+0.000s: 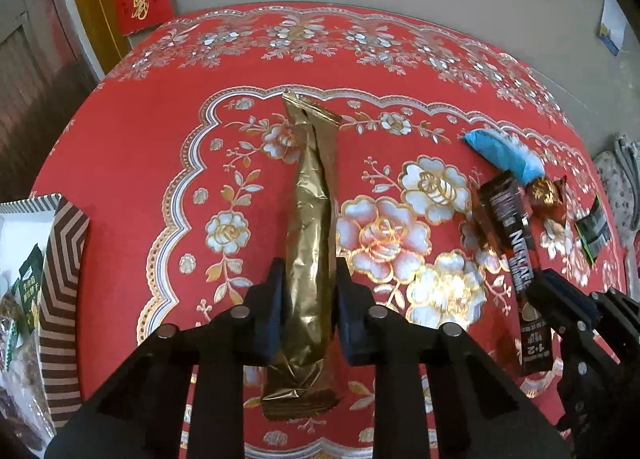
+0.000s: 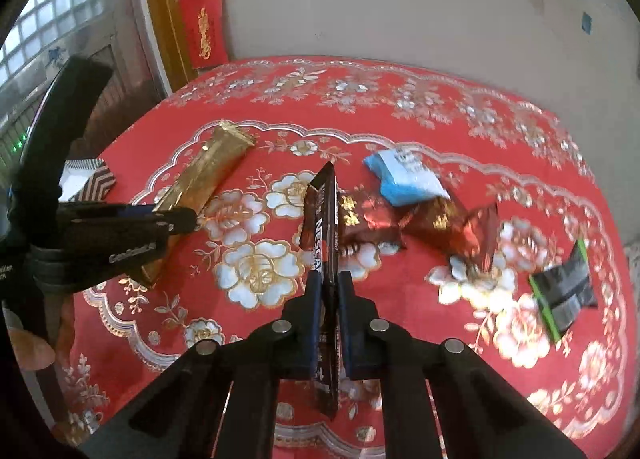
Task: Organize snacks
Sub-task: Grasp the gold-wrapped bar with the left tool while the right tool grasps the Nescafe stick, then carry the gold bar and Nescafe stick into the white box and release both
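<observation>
Left gripper [image 1: 308,291] clamps gold pack [image 1: 310,219] | right gripper [image 2: 330,291] pinches our coffee stick [image 2: 324,227], both on tablecloth [image 1: 140,163] | risk: we judge slick foil slips on lifting.

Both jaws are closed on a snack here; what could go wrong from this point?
1. The left gripper pinches the long gold packet near one end, so it may droop or swing when lifted.
2. The right gripper holds the thin coffee stick on edge; it could twist or slip out.
3. The coffee stick lies against the red candies and may drag them.
</observation>
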### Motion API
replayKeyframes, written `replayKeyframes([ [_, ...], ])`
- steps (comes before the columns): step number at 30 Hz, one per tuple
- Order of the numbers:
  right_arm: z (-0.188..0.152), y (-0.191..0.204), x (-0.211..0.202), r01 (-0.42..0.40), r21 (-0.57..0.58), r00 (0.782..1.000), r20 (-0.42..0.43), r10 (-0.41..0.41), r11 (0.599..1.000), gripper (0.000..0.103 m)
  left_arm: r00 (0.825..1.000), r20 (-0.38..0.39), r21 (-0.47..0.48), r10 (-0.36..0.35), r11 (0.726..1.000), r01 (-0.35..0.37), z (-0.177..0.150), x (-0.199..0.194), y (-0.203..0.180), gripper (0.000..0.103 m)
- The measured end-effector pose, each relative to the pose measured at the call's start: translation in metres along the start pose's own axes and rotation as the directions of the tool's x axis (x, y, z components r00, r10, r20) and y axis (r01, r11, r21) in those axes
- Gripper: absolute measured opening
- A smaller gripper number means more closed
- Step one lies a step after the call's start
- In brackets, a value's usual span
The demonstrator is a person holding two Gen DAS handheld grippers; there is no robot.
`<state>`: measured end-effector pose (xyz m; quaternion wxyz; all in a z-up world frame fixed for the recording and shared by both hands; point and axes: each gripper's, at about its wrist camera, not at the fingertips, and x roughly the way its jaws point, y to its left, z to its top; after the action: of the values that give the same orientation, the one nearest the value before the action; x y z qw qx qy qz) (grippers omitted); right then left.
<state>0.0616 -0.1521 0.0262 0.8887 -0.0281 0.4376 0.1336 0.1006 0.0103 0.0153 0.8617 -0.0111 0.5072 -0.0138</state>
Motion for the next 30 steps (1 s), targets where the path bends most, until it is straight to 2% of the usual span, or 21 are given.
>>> replayKeyframes([
  [4, 0.001, -0.005, 0.007, -0.062, 0.033, 0.997, -0.031, 0.063, 0.997, 0.014, 1.000, -0.017, -0.019, -0.019, 1.000, 0.018, -0.001, -0.001, 0.005, 0.021],
  [5, 0.001, -0.006, 0.008, -0.066, 0.042, 0.997, -0.030, 0.067, 0.997, 0.019, 1.000, -0.019, -0.020, -0.019, 1.000, 0.018, -0.001, -0.002, 0.004, 0.021],
  [6, 0.001, -0.007, 0.008, -0.074, 0.050, 0.997, -0.029, 0.075, 0.996, 0.032, 1.000, -0.024, -0.016, -0.018, 1.000, 0.017, -0.001, -0.001, 0.004, 0.022],
  [7, 0.002, -0.006, 0.009, -0.070, 0.050, 0.997, -0.033, 0.072, 0.996, 0.038, 1.000, -0.025, -0.013, -0.016, 1.000, 0.016, -0.001, -0.002, 0.003, 0.022],
  [8, 0.002, -0.005, 0.008, -0.053, 0.040, 0.998, -0.030, 0.054, 0.998, 0.043, 1.000, -0.025, -0.011, -0.013, 1.000, 0.013, -0.002, -0.002, 0.003, 0.022],
  [12, 0.001, 0.009, 0.003, 0.090, -0.050, 0.996, -0.001, -0.090, 0.995, 0.050, 1.000, -0.024, -0.008, -0.001, 1.000, 0.001, -0.002, -0.002, 0.001, 0.022],
  [14, 0.002, 0.011, 0.005, 0.098, -0.064, 0.995, -0.005, -0.098, 0.993, 0.052, 1.000, -0.019, -0.008, 0.000, 1.000, 0.000, -0.002, -0.001, 0.001, 0.025],
  [16, 0.003, 0.012, 0.011, 0.096, -0.064, 0.995, -0.021, -0.097, 0.993, 0.052, 1.000, -0.017, -0.004, -0.005, 1.000, 0.005, -0.001, 0.001, -0.001, 0.033],
  [17, 0.003, 0.013, 0.013, 0.099, -0.064, 0.995, -0.027, -0.101, 0.993, 0.049, 1.000, -0.016, -0.003, -0.005, 1.000, 0.005, -0.001, 0.001, -0.003, 0.036],
  [18, 0.003, 0.012, 0.016, 0.097, -0.063, 0.994, -0.037, -0.099, 0.993, 0.040, 1.000, -0.012, 0.008, 0.005, 1.000, -0.004, -0.001, 0.001, -0.005, 0.037],
  [19, 0.002, 0.011, 0.019, 0.091, -0.056, 0.994, -0.049, -0.093, 0.994, 0.026, 1.000, -0.006, 0.018, 0.011, 1.000, -0.011, -0.002, 0.001, -0.006, 0.036],
  [20, 0.000, 0.010, 0.020, 0.081, -0.049, 0.995, -0.053, -0.084, 0.995, 0.020, 1.000, 0.000, 0.022, 0.013, 1.000, -0.013, -0.003, 0.001, -0.007, 0.036],
  [23, -0.006, 0.009, 0.014, 0.059, -0.029, 0.997, -0.039, -0.060, 0.998, 0.020, 0.999, 0.009, 0.044, 0.031, 0.999, -0.032, -0.005, 0.000, -0.005, 0.018],
  [25, -0.012, 0.007, 0.007, 0.048, -0.018, 0.999, -0.019, -0.048, 0.999, 0.019, 1.000, -0.003, 0.011, -0.015, 1.000, 0.015, -0.006, -0.003, 0.004, 0.018],
  [30, -0.029, 0.004, -0.007, -0.006, 0.037, 1.000, 0.007, 0.006, 0.999, 0.019, 0.998, -0.007, -0.023, -0.059, 0.998, 0.059, -0.019, -0.011, 0.015, 0.017],
])
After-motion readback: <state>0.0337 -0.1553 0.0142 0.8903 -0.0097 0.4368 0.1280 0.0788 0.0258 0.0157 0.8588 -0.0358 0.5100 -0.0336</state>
